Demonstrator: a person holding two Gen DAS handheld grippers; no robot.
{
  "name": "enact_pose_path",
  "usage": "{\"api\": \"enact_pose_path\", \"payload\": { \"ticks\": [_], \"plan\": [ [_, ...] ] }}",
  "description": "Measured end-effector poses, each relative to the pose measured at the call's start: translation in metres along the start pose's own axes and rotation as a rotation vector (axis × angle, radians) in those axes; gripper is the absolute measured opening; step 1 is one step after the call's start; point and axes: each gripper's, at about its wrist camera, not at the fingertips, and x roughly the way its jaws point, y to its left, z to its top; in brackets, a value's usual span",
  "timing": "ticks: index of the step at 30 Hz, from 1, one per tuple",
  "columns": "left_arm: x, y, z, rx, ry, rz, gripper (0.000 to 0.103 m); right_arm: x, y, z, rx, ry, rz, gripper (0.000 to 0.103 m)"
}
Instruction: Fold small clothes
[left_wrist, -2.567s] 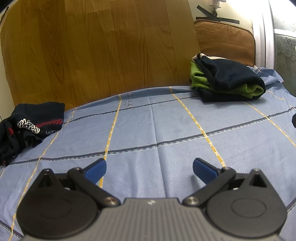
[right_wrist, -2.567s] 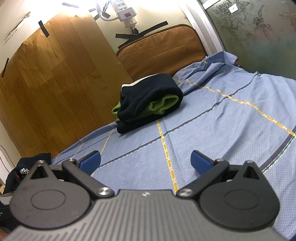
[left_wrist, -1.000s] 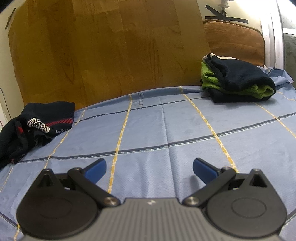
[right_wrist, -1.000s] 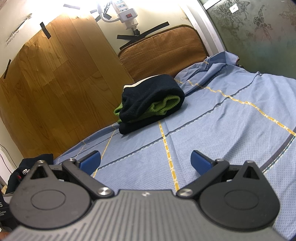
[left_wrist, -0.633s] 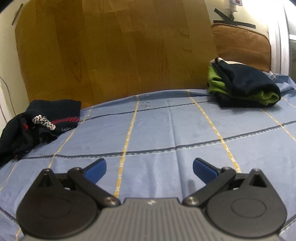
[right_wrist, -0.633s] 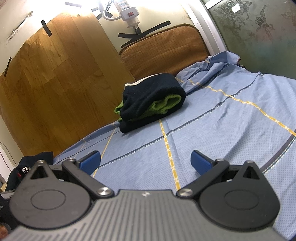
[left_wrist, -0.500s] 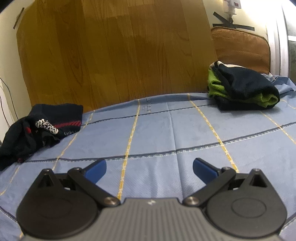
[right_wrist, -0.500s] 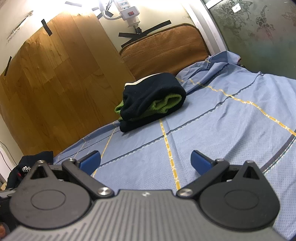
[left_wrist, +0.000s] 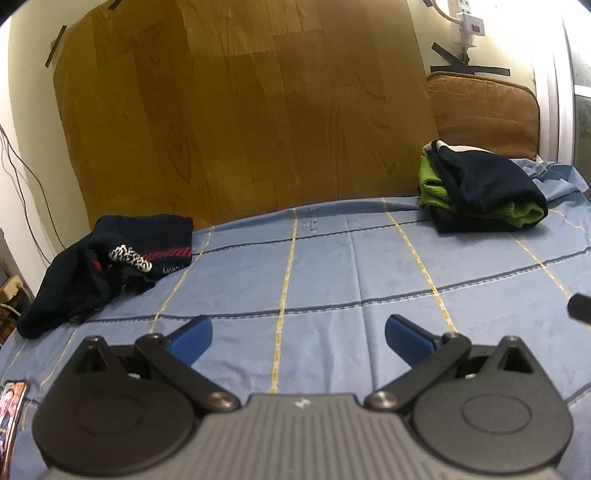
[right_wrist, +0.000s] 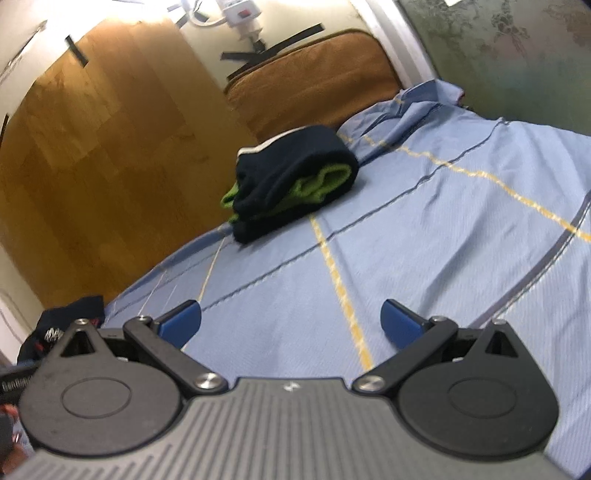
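Swung left since a moment back: my left gripper (left_wrist: 297, 336) now faces the crumpled dark garment (left_wrist: 107, 264) more squarely, and more of the wall and cables at far left show. Right view has tilted and blurred, so that hand is moving.

Both tools empty, jaws spread wide. Right gripper (right_wrist: 291, 325) hovers over bare blue sheet (right_wrist: 461, 236), nothing between its fingers.

Crumpled garment lies at the far-left edge of the bed, against the wooden panel (left_wrist: 240, 110), well apart from either tool. Unfolded, so I judge it the next piece.

Folded dark-and-green stack (left_wrist: 480, 192) sits far right, near the brown cushion (left_wrist: 484, 114). Probably parked there to leave the middle free as working space.

Jaws held open, likely ready to pinch the garment's edge once reached.
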Motion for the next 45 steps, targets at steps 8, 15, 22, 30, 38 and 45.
{"api": "enact_pose_path", "payload": {
  "ticks": [8, 15, 22, 30, 38, 45],
  "plan": [
    [-0.005, 0.003, -0.006, 0.003, 0.065, -0.016, 0.103, -0.020, 0.028, -0.002, -0.049, -0.018, 0.066, 0.103],
    [-0.012, 0.006, -0.009, 0.004, 0.075, -0.023, 0.103, -0.028, 0.043, -0.001, -0.069, -0.033, 0.097, 0.103],
    [-0.013, 0.004, -0.014, 0.018, 0.095, -0.045, 0.103, -0.035, 0.047, 0.000, -0.064, -0.044, 0.107, 0.103],
    [-0.016, -0.004, -0.019, 0.050, 0.118, -0.083, 0.103, -0.036, 0.047, 0.000, -0.059, -0.046, 0.100, 0.103],
    [-0.017, -0.010, -0.022, 0.070, 0.132, -0.093, 0.103, -0.036, 0.045, 0.000, -0.052, -0.044, 0.090, 0.103],
    [-0.017, -0.011, -0.024, 0.076, 0.137, -0.097, 0.103, -0.036, 0.044, 0.000, -0.048, -0.044, 0.085, 0.103]
  ]
}}
